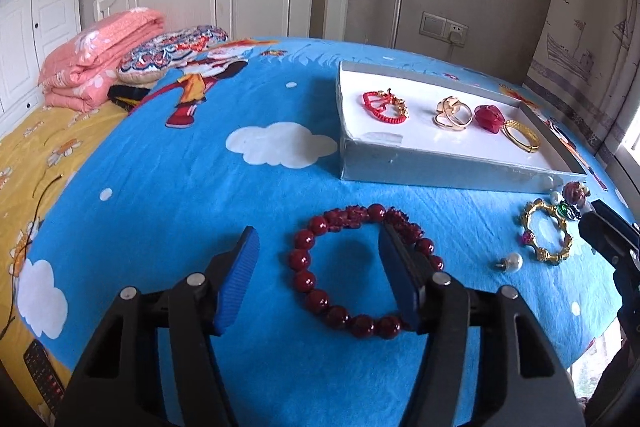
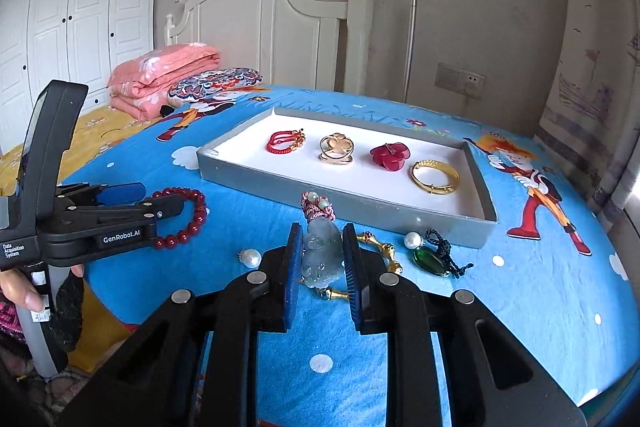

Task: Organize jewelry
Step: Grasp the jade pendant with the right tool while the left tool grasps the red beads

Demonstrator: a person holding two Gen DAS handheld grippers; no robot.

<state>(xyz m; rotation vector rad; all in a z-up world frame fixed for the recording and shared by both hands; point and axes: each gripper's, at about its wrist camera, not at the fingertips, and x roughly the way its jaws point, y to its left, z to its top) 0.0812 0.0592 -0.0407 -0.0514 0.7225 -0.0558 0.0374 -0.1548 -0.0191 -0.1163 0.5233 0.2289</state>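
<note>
A dark red bead bracelet point(image 1: 356, 267) lies on the blue bedspread. My left gripper point(image 1: 320, 263) is open, its right finger over the bracelet's right side; it also shows in the right wrist view point(image 2: 132, 199). My right gripper point(image 2: 322, 259) is shut on a pale jade pendant point(image 2: 320, 255) with a pink cord, above a gold bangle point(image 2: 380, 251). A grey tray point(image 2: 348, 199) holds a red cord bracelet point(image 2: 284, 141), a gold ring point(image 2: 335, 148), a red flower piece point(image 2: 389, 155) and a gold bangle point(image 2: 435, 177).
A green pendant on a dark cord point(image 2: 434, 259) and two pearl earrings point(image 2: 250, 257) point(image 2: 413, 239) lie before the tray. A folded pink quilt point(image 1: 100, 59) and a patterned pillow point(image 1: 172, 53) sit at the headboard. A remote point(image 1: 42, 375) lies at the left.
</note>
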